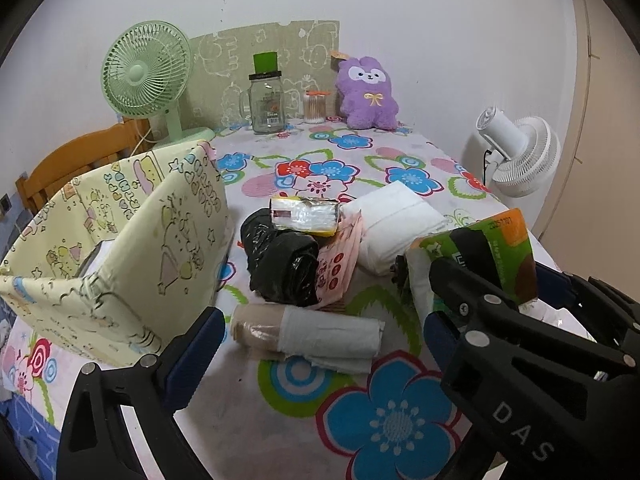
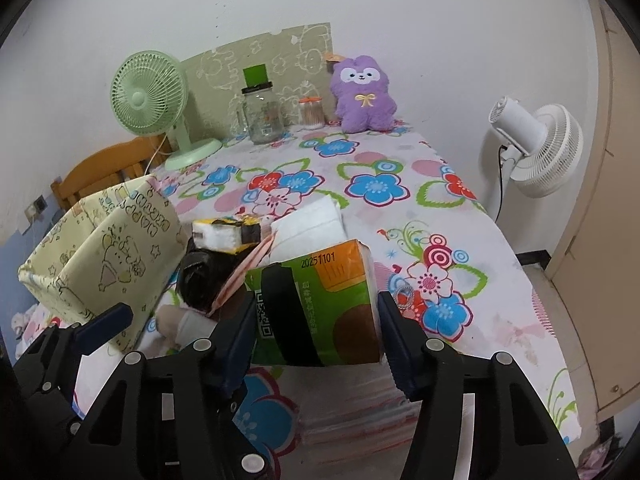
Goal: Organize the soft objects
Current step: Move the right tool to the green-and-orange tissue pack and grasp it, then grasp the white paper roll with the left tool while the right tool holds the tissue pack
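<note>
the left claw (image 1: 320, 340) stands wide with nothing between its fingers. just ahead of it lies a beige and white roll (image 1: 308, 330), and beyond that a black bag (image 1: 280, 264) under a yellow tissue pack (image 1: 306, 216). left of the claw stands a pale yellow fabric box (image 1: 116, 248). on the right the other claw (image 1: 472, 280) grips a green tissue pack (image 1: 508, 252).

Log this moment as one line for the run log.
right gripper: shut on green-and-orange tissue pack | left gripper: open, empty | pale yellow fabric bin: left of pile | stage: pack gripped, not yet binned
</note>
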Tool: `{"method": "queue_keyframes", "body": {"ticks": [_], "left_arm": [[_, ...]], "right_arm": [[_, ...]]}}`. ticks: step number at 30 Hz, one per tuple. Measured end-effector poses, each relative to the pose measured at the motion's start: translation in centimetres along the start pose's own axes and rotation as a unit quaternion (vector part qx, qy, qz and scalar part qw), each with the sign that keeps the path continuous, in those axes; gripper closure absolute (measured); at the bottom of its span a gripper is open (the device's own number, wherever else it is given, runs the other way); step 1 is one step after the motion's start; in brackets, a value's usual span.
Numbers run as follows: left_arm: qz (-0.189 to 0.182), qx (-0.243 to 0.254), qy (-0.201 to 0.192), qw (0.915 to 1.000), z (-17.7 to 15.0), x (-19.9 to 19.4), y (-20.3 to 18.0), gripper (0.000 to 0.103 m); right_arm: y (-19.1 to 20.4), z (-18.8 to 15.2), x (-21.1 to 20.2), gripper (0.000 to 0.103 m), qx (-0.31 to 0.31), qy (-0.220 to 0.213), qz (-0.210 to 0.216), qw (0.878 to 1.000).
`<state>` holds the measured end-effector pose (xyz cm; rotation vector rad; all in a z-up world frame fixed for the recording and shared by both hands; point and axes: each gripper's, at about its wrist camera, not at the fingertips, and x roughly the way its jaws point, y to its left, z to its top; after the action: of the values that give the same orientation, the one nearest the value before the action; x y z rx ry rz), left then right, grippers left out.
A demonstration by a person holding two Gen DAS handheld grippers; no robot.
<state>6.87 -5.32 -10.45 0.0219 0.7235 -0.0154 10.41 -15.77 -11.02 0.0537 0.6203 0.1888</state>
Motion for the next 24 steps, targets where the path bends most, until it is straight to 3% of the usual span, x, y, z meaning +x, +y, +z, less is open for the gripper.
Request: {"method": "queue_keyframes", "body": {"ticks": [6,10,24], "left_arm": [[-0.006,0.003,0.033,0.9994,0.2,2.1,0.0,0.014],[-0.016,-0.004,0.070,0.9974,-0.1,3.7,0.0,0.028],[-0.022,0.021,0.072,0.9969,-0.2,3.3,-0.5,0.049]], "right_arm": [[-0.3,0.2,0.9,0.046,0.004,0.009,-0.002,1.000],[-0.6,0.1,1.5,0.046,0.009,0.017,0.002,1.000],[0.1,-0.3,2.1,0.052,0.006,0.031,0.014,0.999]]}}
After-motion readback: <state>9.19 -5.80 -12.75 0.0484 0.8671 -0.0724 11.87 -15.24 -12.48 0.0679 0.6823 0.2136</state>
